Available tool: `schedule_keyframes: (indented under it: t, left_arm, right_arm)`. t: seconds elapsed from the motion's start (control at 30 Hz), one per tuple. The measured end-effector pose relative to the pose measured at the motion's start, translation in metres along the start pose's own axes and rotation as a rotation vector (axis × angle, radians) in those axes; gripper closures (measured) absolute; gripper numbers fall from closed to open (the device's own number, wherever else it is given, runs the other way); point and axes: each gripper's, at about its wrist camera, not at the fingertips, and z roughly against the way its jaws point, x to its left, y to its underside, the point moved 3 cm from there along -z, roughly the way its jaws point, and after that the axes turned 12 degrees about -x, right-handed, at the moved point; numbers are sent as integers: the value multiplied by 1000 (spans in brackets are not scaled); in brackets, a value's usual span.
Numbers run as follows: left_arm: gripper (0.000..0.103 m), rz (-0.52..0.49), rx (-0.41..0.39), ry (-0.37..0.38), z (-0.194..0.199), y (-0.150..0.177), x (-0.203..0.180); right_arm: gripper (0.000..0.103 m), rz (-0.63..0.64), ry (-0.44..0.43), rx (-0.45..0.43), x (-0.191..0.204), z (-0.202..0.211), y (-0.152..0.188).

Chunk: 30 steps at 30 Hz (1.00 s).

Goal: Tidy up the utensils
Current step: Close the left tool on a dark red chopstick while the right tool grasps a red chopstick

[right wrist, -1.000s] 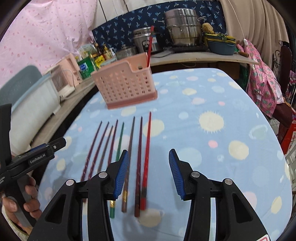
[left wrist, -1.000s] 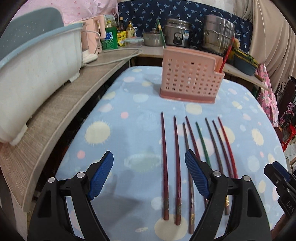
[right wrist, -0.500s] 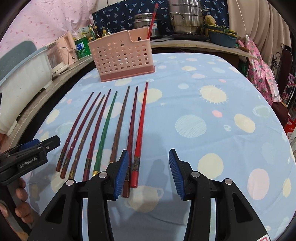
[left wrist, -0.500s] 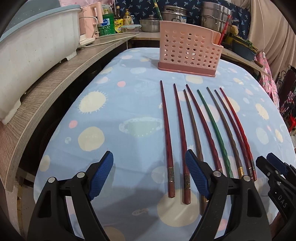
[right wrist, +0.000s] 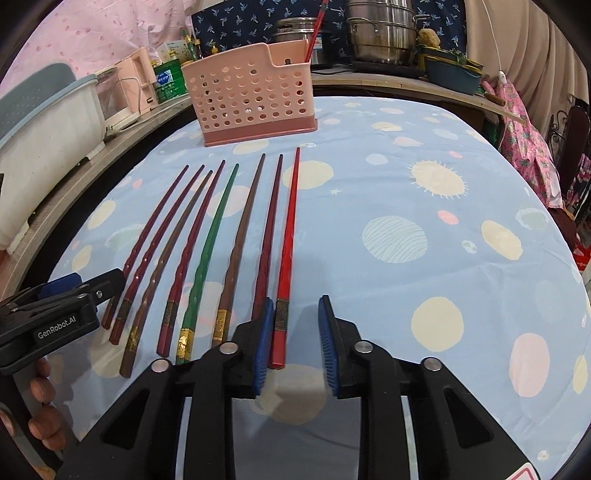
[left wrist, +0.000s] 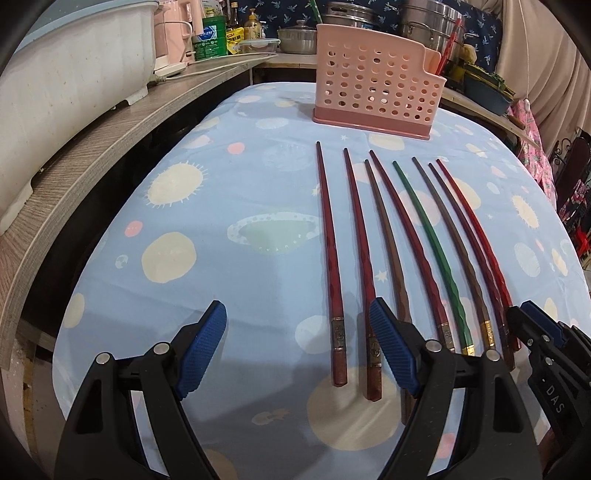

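Place: a home kitchen or dining corner.
Counter: stacked steel pots (right wrist: 382, 35), sauce bottles (left wrist: 243, 27), what may be a rice cooker (right wrist: 295, 33).
Table: planet-print cloth (right wrist: 424, 229), pink utensil basket (right wrist: 251, 92).

A planet-print tablecloth (right wrist: 424, 280) carries eight chopsticks (right wrist: 212, 240) and a pink basket (right wrist: 255, 99).

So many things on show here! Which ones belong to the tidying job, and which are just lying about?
For the job:
- eight chopsticks lying in a row on the cloth
- pink holder, one red chopstick already standing in it
- right gripper, left gripper

Just lying about:
- steel pots
- bottles
- white tub
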Motion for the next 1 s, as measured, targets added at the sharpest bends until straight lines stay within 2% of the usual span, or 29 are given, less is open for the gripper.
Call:
schedule_keyframes:
  t: [0.27, 0.6, 0.87, 1.0]
  left_arm:
    - [27, 2, 10, -13, -4, 5, 3]
    - [32, -14, -2, -28, -2, 11, 5]
    - [56, -34, -16, -7, 3, 13, -2]
    - [76, -33, -10, 7, 5, 13, -3]
  right_arm:
    - [96, -10, 8, -1, -8, 2, 2]
    - [96, -6, 12, -8, -10, 6, 5]
    - [96, -13, 14, -8, -11, 8, 7]
    - [96, -18, 11, -8, -11, 9, 7]
